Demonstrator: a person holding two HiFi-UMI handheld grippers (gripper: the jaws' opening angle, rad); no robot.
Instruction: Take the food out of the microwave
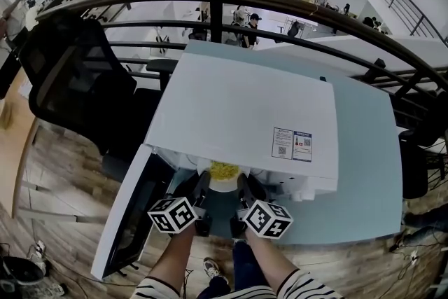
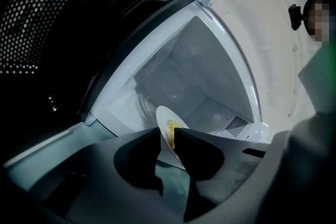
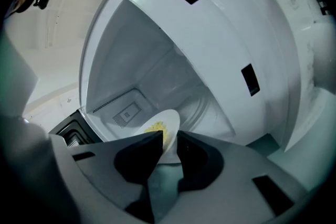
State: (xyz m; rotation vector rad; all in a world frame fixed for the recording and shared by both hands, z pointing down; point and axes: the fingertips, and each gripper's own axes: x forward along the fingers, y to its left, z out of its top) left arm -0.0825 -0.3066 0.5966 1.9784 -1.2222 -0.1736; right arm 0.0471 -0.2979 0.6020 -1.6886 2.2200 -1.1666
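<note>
Both grippers clamped on plate (image 1: 224, 185) rim at microwave (image 1: 238, 108) mouth

Left gripper (image 2: 167, 140): jaws drawn narrow, one pad on each face of the near rim of the white plate (image 2: 164, 114), nothing else between them. Right gripper (image 3: 169, 140): same condition, jaws narrow and gripping the rim of the plate (image 3: 170, 119) on its other side. Yellow food (image 2: 172, 127) sits heaped just beyond the pads. Head view shows both grippers side by side, with the plate between them and just ahead. Plate is round, so no long axis governs. It lies straight ahead of both jaws at the cavity threshold, partly under the microwave's top edge. Neither hand is nearer. Door (image 1: 129, 220) hangs open to the left, leaving the way back toward the person free. Assessment: the plate is gripped but not yet out; the withdrawal calls for both hands to draw back together and level, or the food may slide
</note>
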